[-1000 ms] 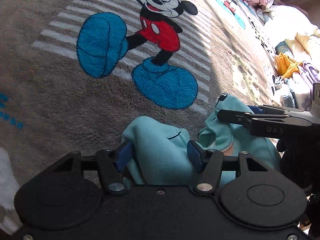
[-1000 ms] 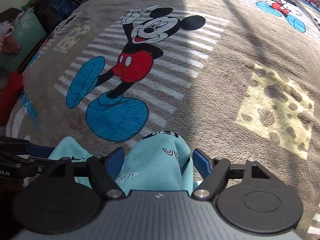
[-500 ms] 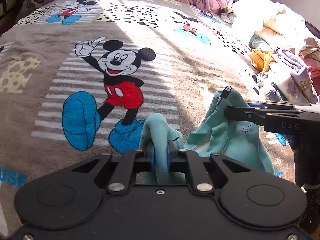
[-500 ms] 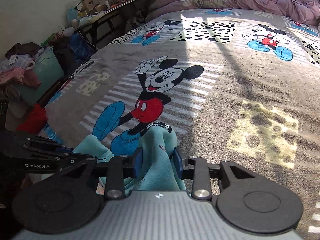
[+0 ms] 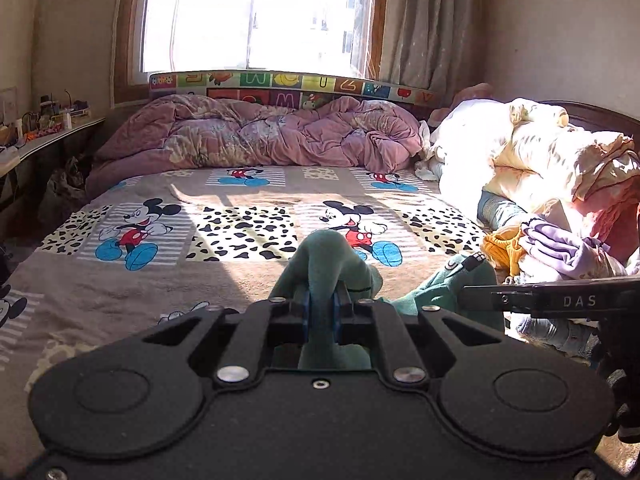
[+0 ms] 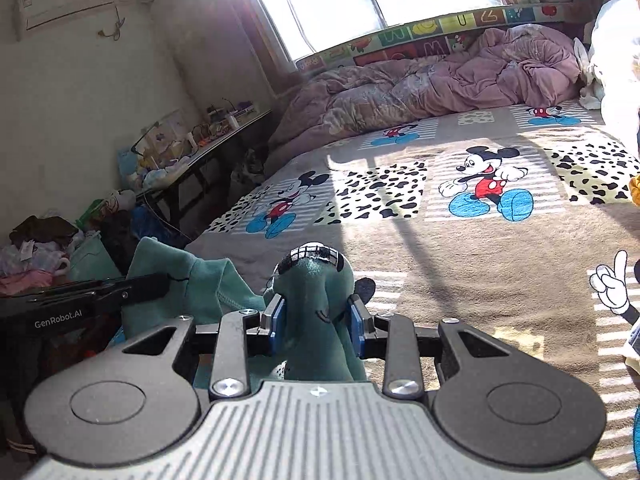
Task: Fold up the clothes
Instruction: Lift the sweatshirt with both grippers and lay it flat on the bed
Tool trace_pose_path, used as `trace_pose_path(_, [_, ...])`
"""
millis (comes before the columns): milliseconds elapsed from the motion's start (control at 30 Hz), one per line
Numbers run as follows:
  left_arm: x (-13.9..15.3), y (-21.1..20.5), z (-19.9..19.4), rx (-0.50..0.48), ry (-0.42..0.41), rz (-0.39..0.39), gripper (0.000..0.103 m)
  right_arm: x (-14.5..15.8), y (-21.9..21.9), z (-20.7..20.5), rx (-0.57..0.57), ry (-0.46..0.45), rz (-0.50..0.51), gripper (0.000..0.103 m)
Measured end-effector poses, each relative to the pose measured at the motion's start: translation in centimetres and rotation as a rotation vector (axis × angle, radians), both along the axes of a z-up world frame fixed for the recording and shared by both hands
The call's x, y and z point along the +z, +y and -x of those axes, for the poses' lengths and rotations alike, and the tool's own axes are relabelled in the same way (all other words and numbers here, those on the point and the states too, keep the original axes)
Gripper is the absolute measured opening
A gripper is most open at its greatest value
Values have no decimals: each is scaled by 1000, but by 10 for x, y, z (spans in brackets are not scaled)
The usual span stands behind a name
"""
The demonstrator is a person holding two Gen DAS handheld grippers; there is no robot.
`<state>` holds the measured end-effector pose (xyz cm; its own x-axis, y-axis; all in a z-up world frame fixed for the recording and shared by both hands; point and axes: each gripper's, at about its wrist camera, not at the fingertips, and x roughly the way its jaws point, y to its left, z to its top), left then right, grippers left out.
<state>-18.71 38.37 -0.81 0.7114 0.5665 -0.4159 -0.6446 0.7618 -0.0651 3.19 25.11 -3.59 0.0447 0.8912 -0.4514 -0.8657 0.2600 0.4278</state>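
Garment [image 5: 326, 264] now lifted, apparently clear

- Left wrist view looks low across the bed [image 5: 224, 280] toward the window [image 5: 256, 16].
- Right wrist view faces likewise, angled left toward the wall [image 6: 80, 100].
- Both share bed, window, pink quilt [image 5: 256, 136].

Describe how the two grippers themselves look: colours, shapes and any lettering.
The left gripper has a smooth black body with two round discs, silver rivets and blue pads; its side reads "GenRobot.AI". The right gripper has the same black linkage arms and blue pads, but a ribbed grey top plate; its side reads "DAS".
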Motion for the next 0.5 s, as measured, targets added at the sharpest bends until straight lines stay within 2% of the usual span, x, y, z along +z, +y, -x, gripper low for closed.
trace_pose_path(67, [6, 6, -5, 22, -47, -47, 8, 7, 4, -5, -18, -10, -31, 34])
trace_pose_path(233, [20, 26, -3, 101, -290, -130, 8, 29, 18, -27, -64, -21, -134, 34])
trace_pose_path(333, [27, 34, -3, 96, -372, -165, 8, 44, 16, -33, -104, -63, -224, 34])
trace_pose_path(433, [20, 40, -6, 78, -323, -133, 8, 45, 9, -33, -121, -124, -280, 34])
trace_pose_path(500, [0, 40, -10, 52, -206, -91, 8, 33, 9, -33, -113, -152, -258, 34])
